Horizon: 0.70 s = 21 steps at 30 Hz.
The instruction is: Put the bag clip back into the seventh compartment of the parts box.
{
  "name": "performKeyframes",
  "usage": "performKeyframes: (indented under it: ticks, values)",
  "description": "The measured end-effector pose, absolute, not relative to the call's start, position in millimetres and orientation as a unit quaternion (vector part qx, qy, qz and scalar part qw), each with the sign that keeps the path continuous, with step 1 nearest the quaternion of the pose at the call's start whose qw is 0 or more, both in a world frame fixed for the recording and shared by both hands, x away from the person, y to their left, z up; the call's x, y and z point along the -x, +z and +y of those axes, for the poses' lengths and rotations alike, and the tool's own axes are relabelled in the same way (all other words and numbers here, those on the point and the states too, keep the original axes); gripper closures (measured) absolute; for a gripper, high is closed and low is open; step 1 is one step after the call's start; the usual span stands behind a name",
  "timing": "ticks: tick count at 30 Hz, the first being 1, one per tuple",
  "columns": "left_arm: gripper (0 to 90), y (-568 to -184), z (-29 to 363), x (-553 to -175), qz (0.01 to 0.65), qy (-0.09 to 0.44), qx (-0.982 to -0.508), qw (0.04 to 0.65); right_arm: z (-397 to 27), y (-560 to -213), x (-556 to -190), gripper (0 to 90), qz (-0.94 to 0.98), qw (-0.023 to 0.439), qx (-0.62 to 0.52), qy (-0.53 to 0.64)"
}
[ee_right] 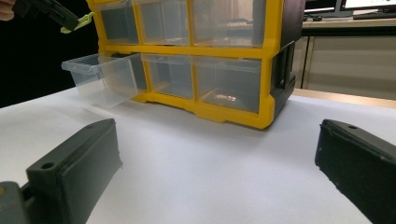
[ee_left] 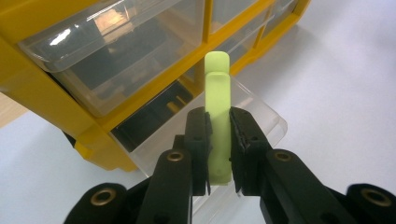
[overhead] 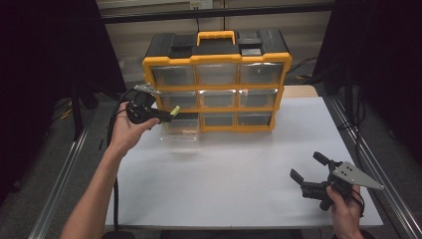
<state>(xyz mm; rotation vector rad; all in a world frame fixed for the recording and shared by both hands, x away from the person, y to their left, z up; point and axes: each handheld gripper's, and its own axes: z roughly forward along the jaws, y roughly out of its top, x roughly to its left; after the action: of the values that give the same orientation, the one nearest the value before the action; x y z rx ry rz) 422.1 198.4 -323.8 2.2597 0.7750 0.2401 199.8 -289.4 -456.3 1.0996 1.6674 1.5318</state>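
A yellow-and-black drawer cabinet (overhead: 217, 79) with clear drawers stands at the back of the white table (overhead: 239, 169). Its bottom-left clear drawer (overhead: 180, 130) is pulled out. My left gripper (overhead: 169, 114) hovers just above that open drawer (ee_left: 252, 109), shut on a light green clip-like piece (ee_left: 218, 116) that sticks out past the jaws. From the right gripper view the green piece (ee_right: 80, 22) and the open drawer (ee_right: 100, 79) show at the far left. My right gripper (overhead: 308, 167) rests open near the table's front right, nothing between its fingers (ee_right: 74, 163).
The cabinet (ee_right: 201, 56) has a yellow carry handle (overhead: 216, 36) on top and fills the table's back middle. Metal rails (overhead: 368, 159) run along both table sides. Dark curtains hang at left and right.
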Motion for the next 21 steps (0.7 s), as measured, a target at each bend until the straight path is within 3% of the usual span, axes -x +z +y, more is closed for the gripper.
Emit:
performKeyframes:
  ticks: [15,19,20,21]
  values:
    - [78.3,-341,185,-442,0.316,0.080,-0.893,0.311,-288,-456,-200,0.0,0.631,0.304,-0.416,0.580]
    - [78.3,-346,182,-443,0.310,0.072,-0.898,0.304,-288,-456,-200,0.0,0.634,0.304,-0.412,0.579]
    - [78.3,-345,183,-446,0.276,0.075,-0.918,0.274,-288,-456,-200,0.0,0.634,0.304,-0.413,0.579]
    - [78.3,-348,179,-443,0.297,0.077,-0.909,0.282,-288,-456,-200,0.0,0.633,0.306,-0.414,0.579]
